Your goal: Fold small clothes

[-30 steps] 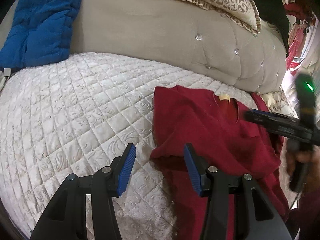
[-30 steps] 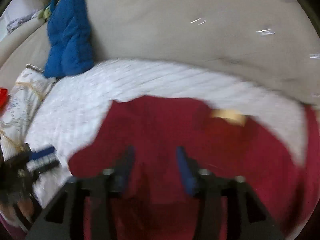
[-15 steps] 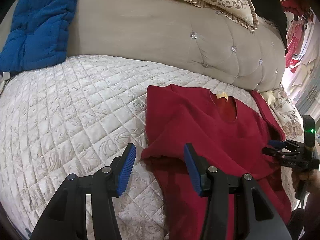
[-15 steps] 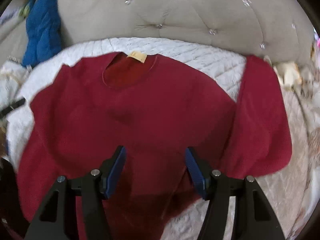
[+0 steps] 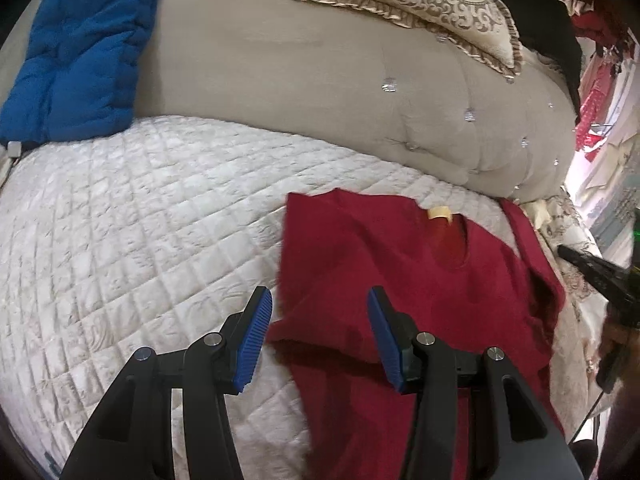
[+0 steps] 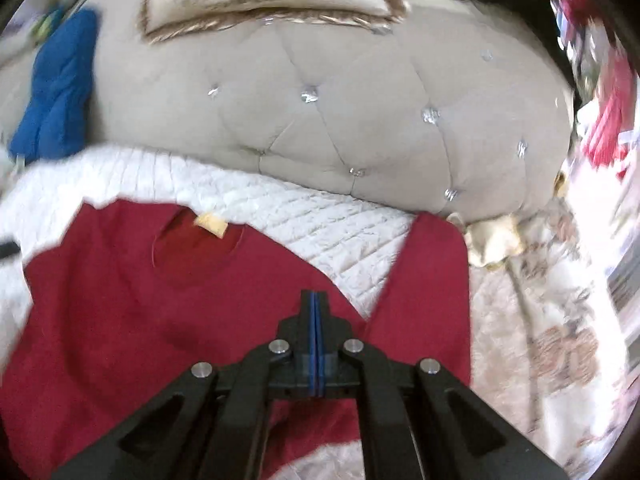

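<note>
While spread flat on the quilted bed cover (image 5: pixel 140 240), red sweater (image 5: pixel 400 280) with neckline toward the tufted headboard (image 5: pixel 320 100). Left gripper (image 5: pixel 320 332) fingers wide apart, folded left sleeve edge between and just beyond the blue pads. Right gripper (image 6: pixel 315 320) fingers pressed together over the right armpit; cloth pinched or not, cannot tell.

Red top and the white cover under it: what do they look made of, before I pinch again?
Red top: soft matte fabric, likely a fleece or fine knit; it shows no sheen and drapes in rounded folds. White cover: quilted textile with a slight satin sheen; stitched diamond squares and embossed swirls show. Exact fibres cannot be told.
</note>
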The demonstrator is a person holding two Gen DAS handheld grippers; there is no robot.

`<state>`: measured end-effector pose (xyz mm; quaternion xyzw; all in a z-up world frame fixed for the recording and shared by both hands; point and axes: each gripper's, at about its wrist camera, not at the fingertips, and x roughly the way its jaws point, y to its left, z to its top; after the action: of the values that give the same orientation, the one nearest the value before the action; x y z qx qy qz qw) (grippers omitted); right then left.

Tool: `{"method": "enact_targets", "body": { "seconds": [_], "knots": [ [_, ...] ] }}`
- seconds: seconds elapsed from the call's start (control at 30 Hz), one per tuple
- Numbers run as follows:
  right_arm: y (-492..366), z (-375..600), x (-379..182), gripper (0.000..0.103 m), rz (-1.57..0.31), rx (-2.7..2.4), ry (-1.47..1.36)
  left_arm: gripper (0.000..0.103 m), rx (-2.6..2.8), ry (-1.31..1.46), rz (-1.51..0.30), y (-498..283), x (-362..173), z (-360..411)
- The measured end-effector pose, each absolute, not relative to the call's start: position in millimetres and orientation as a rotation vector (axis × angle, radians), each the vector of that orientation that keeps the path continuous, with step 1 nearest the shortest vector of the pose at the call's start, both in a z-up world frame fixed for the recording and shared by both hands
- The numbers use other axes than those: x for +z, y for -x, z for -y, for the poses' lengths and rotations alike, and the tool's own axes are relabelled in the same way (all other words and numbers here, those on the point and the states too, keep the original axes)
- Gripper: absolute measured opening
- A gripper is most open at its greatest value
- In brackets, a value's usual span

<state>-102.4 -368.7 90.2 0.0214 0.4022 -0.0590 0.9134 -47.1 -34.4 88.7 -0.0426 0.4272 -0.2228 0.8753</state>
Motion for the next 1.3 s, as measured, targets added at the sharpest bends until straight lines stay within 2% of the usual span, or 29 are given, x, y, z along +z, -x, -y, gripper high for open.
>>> {"method": "enact_targets", "body": {
  "seconds": [0.07, 0.1, 0.13, 0.3, 0.37, 0.4, 0.43, 0.47, 0.67, 0.77, 0.8, 0.83, 0.9, 0.97, 1.0, 1.13, 1.3],
  "knots": [
    [96.5, 360.1, 80.3, 0.023, -0.887, 0.007, -0.099, 0.028, -0.465, 0.061, -0.871, 50.4, 92.7, 38.9],
    [96.6, 355.3, 75.4, 0.05, -0.902, 0.036, -0.092, 0.028, -0.464, 0.04, -0.87, 51.2, 93.5, 41.3],
    [97.9, 347.4, 69.6, 0.061, -0.916, 0.064, -0.065, 0.028, -0.467, 0.023, -0.875, 51.7, 93.7, 43.5],
    [91.5, 321.2, 19.6, 0.061, -1.059, 0.113, 0.053, 0.028, -0.479, 0.009, -0.896, 50.3, 98.8, 54.3],
    [95.5, 315.8, 12.3, 0.045, -1.05, 0.139, 0.062, 0.028, -0.476, 0.009, -0.888, 48.7, 103.1, 58.4],
    [100.2, 310.0, 13.0, 0.027, -1.029, 0.133, 0.104, 0.028, -0.471, 0.016, -0.891, 46.1, 104.6, 59.9],
    [103.3, 304.1, 16.1, 0.004, -1.019, 0.126, 0.159, 0.028, -0.465, 0.026, -0.895, 43.5, 104.9, 60.4],
    [106.4, 301.4, 21.1, 0.003, -1.007, 0.127, 0.189, 0.028, -0.452, 0.044, -0.904, 38.8, 104.7, 60.2],
    [103.9, 331.1, 70.5, 0.003, -0.847, -0.09, 0.197, 0.028, -0.393, 0.111, -0.925, 25.4, 87.6, 57.9],
    [86.0, 354.2, 60.0, 0.004, -0.885, -0.113, 0.065, 0.028, -0.39, 0.075, -0.953, 25.6, 66.7, 65.1],
    [79.5, 359.3, 53.4, 0.008, -0.898, -0.126, 0.051, 0.028, -0.391, 0.062, -0.972, 24.9, 60.5, 67.3],
    [74.7, 362.8, 44.3, 0.019, -0.924, -0.155, 0.043, 0.028, -0.396, 0.047, -0.994, 24.3, 53.6, 69.8],
    [74.6, 367.7, 34.8, 0.032, -0.962, -0.216, 0.022, 0.028, -0.398, 0.027, -1.007, 25.1, 46.8, 72.1],
    [88.6, 367.7, 42.2, 0.033, -0.913, -0.201, -0.033, 0.028, -0.394, 0.013, -1.002, 25.2, 44.4, 73.2],
    [96.0, 365.9, 47.0, 0.038, -0.889, -0.191, -0.045, 0.028, -0.394, 0.013, -1.003, 24.9, 43.8, 73.3],
    [114.2, 362.0, 49.4, 0.039, -0.871, -0.186, -0.051, 0.028, -0.388, 0.004, -1.01, 23.4, 39.5, 75.3],
    [99.6, 368.6, 6.9, 0.038, -0.99, -0.223, -0.071, 0.028, -0.382, -0.029, -1.0, 24.1, 37.1, 81.4]
  ]
}}
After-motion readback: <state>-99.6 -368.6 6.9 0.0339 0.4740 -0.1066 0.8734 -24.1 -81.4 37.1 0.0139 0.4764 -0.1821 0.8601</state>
